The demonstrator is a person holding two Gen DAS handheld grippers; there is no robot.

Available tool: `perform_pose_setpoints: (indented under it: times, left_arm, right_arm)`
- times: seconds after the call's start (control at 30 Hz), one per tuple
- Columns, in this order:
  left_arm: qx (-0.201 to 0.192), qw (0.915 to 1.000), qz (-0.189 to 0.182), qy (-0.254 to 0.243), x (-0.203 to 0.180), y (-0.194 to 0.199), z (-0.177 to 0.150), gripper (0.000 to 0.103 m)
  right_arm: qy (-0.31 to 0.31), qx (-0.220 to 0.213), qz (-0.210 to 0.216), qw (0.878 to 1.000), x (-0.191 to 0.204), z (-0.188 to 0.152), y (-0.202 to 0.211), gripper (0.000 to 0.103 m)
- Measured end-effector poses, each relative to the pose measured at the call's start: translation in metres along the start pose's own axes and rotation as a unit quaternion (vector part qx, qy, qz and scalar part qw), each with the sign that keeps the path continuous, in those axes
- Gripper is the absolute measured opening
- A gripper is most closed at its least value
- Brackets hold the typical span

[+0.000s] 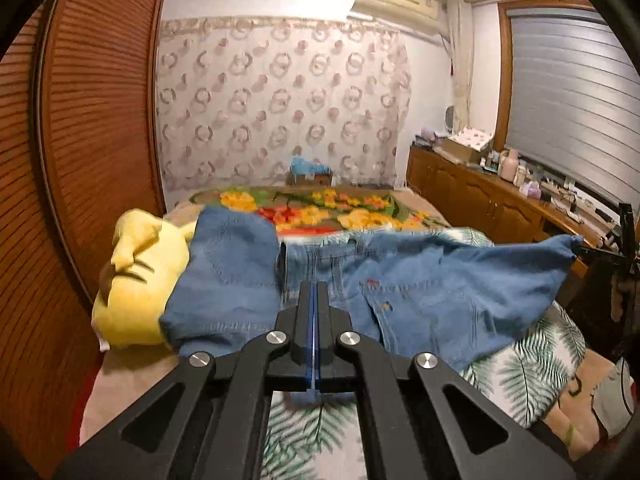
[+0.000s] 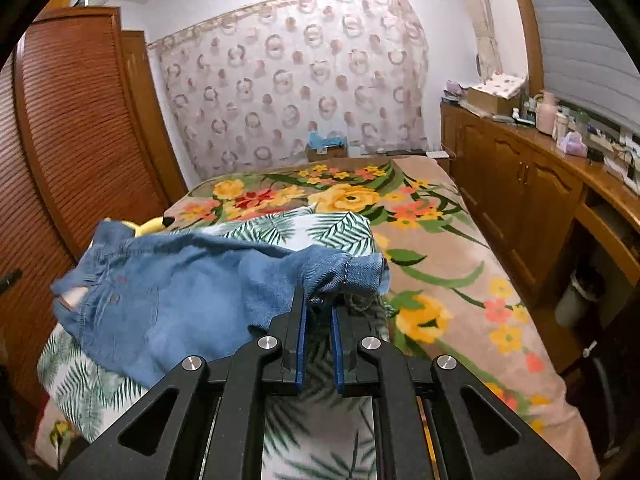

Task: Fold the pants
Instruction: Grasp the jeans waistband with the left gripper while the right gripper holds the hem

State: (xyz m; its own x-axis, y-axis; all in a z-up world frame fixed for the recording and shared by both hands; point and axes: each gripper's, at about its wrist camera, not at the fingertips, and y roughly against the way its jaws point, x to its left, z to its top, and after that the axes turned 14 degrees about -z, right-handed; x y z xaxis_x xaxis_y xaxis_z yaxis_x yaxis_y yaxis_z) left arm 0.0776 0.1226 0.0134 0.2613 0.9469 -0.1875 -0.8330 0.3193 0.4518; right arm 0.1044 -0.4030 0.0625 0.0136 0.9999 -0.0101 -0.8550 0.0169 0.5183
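Denim pants (image 1: 420,288) lifted above the bed (image 2: 440,248), stretched between both tools. Left hand-held gripper (image 1: 314,292) — jaws fully together, pinching a fabric edge. Right hand-held gripper (image 2: 318,300) — narrow gap, clamped on a bunched hem. Yellow plush toy (image 1: 136,280) beside the pants, leaf-print sheet (image 2: 100,380) beneath.

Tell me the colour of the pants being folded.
Blue denim pants, clearest in the left wrist view.
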Motion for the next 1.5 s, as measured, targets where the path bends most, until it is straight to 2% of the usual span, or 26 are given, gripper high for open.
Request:
perform_pose_setpoints:
  times: [0.13, 0.2, 0.23, 0.27, 0.33, 0.37, 0.6, 0.7, 0.8, 0.83, 0.9, 0.97, 1.07, 1.13, 1.27, 1.3, 1.37, 1.5]
  left_arm:
    - [0.027, 0.9996, -0.001, 0.013, 0.008, -0.019, -0.011, 0.001]
    - [0.043, 0.9988, 0.000, 0.022, 0.008, -0.033, -0.017, 0.007]
    - [0.052, 0.9983, -0.004, 0.027, 0.010, -0.042, -0.022, 0.021]
    - [0.058, 0.9978, -0.008, 0.030, 0.011, -0.048, -0.026, 0.041]
    - [0.069, 0.9967, -0.015, 0.041, 0.014, -0.062, -0.038, 0.059]
    - [0.074, 0.9962, -0.017, 0.044, 0.015, -0.065, -0.044, 0.060]
    - [0.128, 0.9897, -0.001, 0.064, 0.030, -0.104, -0.074, 0.060]
    - [0.139, 0.9874, 0.001, 0.077, 0.037, -0.112, -0.078, 0.060]
    - [0.151, 0.9857, -0.008, 0.074, 0.034, -0.118, -0.082, 0.053]
    - [0.160, 0.9849, -0.015, 0.063, 0.028, -0.119, -0.083, 0.044]
    - [0.157, 0.9861, -0.013, 0.054, 0.023, -0.116, -0.083, 0.037]
    - [0.147, 0.9880, -0.018, 0.045, 0.017, -0.110, -0.080, 0.018]
    - [0.126, 0.9914, -0.012, 0.030, 0.009, -0.100, -0.073, 0.013]
    - [0.096, 0.9951, 0.003, 0.023, 0.003, -0.087, -0.066, 0.011]
    - [0.037, 0.9992, -0.003, 0.015, -0.010, -0.049, -0.044, 0.006]
    - [0.030, 0.9995, -0.004, 0.011, -0.012, -0.042, -0.041, 0.002]
    - [0.015, 0.9999, 0.004, 0.002, -0.014, -0.026, -0.035, 0.002]
    - [0.022, 0.9998, -0.002, -0.002, -0.012, -0.014, -0.042, 0.002]
  right_arm:
    - [0.000, 0.017, -0.007, 1.000, -0.005, -0.009, -0.013, 0.010]
    - [-0.007, 0.027, -0.008, 1.000, -0.005, -0.011, -0.024, 0.010]
    - [-0.007, 0.030, -0.010, 0.999, -0.003, -0.010, -0.028, 0.010]
    - [-0.005, 0.033, -0.012, 0.999, 0.000, -0.010, -0.032, 0.010]
    - [0.001, 0.037, -0.015, 0.999, 0.003, -0.010, -0.038, 0.010]
    - [0.003, 0.039, -0.016, 0.999, 0.004, -0.009, -0.039, 0.010]
    - [0.002, 0.047, -0.018, 0.999, 0.001, -0.005, -0.047, 0.010]
    - [0.001, 0.048, -0.017, 0.999, 0.000, -0.003, -0.049, 0.010]
    - [-0.002, 0.050, -0.016, 0.999, -0.002, -0.003, -0.049, 0.010]
    - [-0.002, 0.050, -0.016, 0.999, -0.004, -0.004, -0.048, 0.010]
    - [-0.005, 0.049, -0.014, 0.999, -0.006, -0.006, -0.048, 0.010]
    - [-0.006, 0.050, -0.013, 0.999, -0.009, -0.008, -0.047, 0.010]
    - [-0.005, 0.048, -0.014, 0.999, -0.009, -0.008, -0.046, 0.010]
    - [-0.008, 0.043, -0.013, 0.999, -0.010, -0.008, -0.043, 0.010]
    - [-0.012, 0.030, -0.007, 0.999, -0.012, -0.008, -0.030, 0.010]
    - [-0.010, 0.026, -0.006, 1.000, -0.012, -0.008, -0.024, 0.010]
    - [-0.006, 0.018, -0.002, 1.000, -0.011, -0.010, -0.013, 0.010]
    - [0.000, 0.012, 0.006, 1.000, -0.009, -0.021, 0.007, 0.010]
